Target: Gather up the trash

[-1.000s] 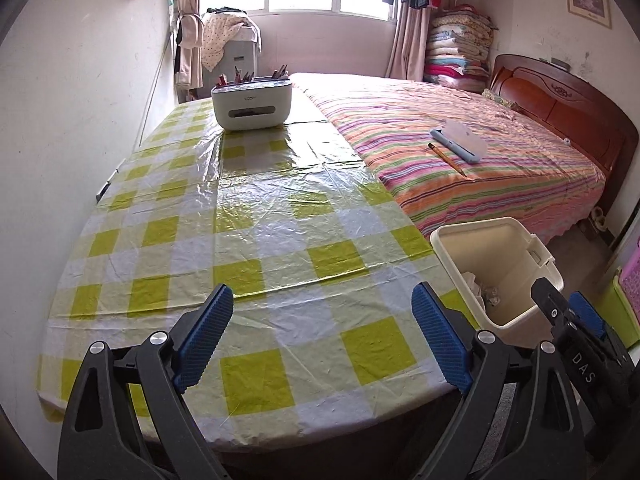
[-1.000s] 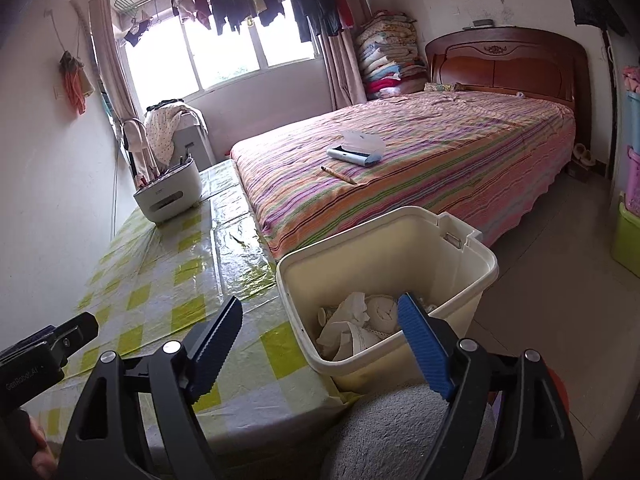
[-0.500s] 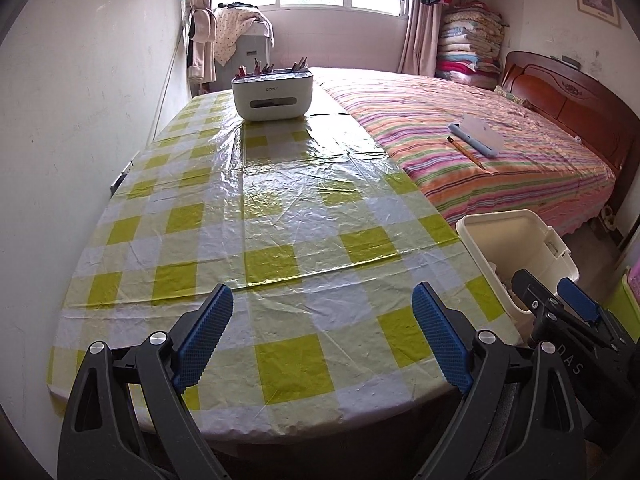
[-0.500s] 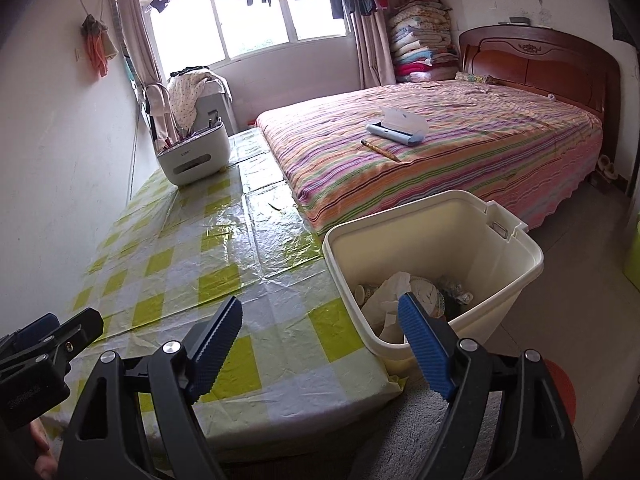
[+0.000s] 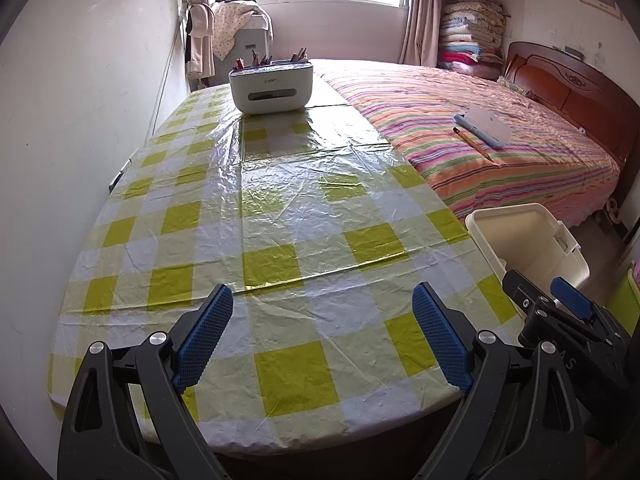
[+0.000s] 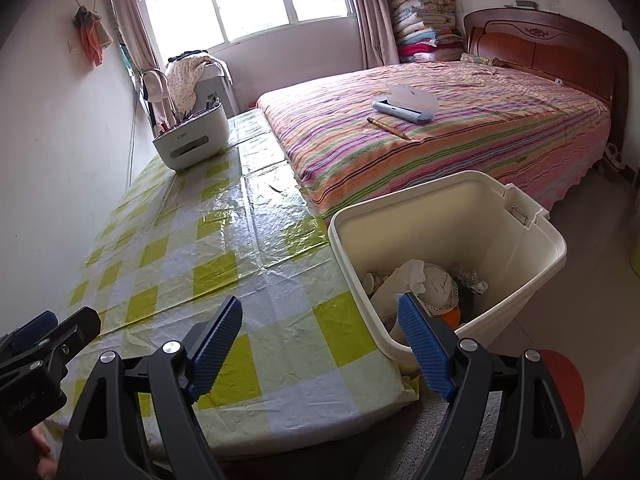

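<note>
A cream plastic bin (image 6: 532, 236) stands on the floor at the table's right edge and holds crumpled white paper and other trash (image 6: 424, 284). The bin also shows in the left wrist view (image 5: 532, 240). My right gripper (image 6: 320, 344) is open and empty, above the table's near right corner beside the bin. My left gripper (image 5: 320, 336) is open and empty above the near edge of the table (image 5: 280, 208), which has a yellow and white checked plastic cloth with no loose trash on it.
A white organiser box with pens (image 5: 271, 87) stands at the table's far end. A bed with a striped cover (image 5: 500, 152) runs along the right, with a pencil (image 5: 472, 144) and a blue case (image 5: 484, 128) on it. A wall (image 5: 80, 120) is on the left.
Both grippers have pulled back and risen, so more of the table and bin shows. The right gripper moved from over the bin to the table corner. Both stay open.
</note>
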`<action>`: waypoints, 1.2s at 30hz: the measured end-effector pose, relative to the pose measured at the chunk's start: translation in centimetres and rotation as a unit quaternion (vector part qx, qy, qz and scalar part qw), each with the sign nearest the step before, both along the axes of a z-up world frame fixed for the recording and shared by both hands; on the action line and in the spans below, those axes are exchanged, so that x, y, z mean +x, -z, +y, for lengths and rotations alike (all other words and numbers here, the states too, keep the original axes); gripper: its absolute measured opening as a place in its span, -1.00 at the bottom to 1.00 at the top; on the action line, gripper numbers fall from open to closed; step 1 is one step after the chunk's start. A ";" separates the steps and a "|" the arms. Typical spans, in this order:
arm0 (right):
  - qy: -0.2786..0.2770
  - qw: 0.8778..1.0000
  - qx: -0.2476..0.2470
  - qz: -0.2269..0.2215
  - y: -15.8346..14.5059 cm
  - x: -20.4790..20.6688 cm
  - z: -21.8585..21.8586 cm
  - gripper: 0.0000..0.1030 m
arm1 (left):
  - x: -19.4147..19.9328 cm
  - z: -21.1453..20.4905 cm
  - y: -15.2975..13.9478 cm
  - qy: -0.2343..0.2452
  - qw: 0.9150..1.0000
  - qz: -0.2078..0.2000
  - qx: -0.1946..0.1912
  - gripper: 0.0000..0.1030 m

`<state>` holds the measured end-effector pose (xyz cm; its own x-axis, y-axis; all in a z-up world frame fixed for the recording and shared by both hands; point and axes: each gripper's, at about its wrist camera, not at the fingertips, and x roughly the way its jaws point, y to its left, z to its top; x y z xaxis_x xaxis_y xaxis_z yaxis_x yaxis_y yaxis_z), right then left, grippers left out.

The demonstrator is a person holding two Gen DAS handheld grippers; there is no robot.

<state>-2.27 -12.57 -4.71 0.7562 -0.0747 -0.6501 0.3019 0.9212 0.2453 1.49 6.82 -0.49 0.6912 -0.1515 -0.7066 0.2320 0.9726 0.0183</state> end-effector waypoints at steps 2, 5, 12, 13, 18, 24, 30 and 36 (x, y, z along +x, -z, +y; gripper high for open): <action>0.002 1.000 0.004 0.003 0.2 0.3 -0.3 0.51 | 0.2 -0.2 0.1 0.000 1.000 0.002 0.002 0.74; 0.007 1.000 0.008 0.004 0.3 0.4 -0.9 0.51 | 0.5 -0.5 0.3 0.002 1.000 0.006 0.004 0.74; 0.015 1.000 0.017 0.009 0.7 0.8 -1.9 0.51 | 0.8 -1.5 0.5 0.010 1.000 0.010 0.014 0.74; 0.015 1.000 0.019 0.010 0.8 0.8 -2.0 0.51 | 0.9 -1.6 0.6 0.011 1.000 0.010 0.015 0.74; 0.013 1.000 0.024 0.013 1.0 1.0 -2.3 0.51 | 1.0 -1.9 0.7 0.013 1.000 0.012 0.021 0.74; 0.012 0.999 0.027 0.014 1.0 1.1 -2.2 0.51 | 1.0 -2.1 0.7 0.014 1.000 0.011 0.026 0.74; 0.010 0.999 0.031 0.017 1.2 1.1 -2.1 0.51 | 1.0 -2.0 0.7 0.017 0.999 0.014 0.026 0.74; 0.009 0.999 0.031 0.018 1.3 1.1 -2.0 0.51 | 1.0 -2.3 0.9 0.028 0.999 0.024 0.034 0.74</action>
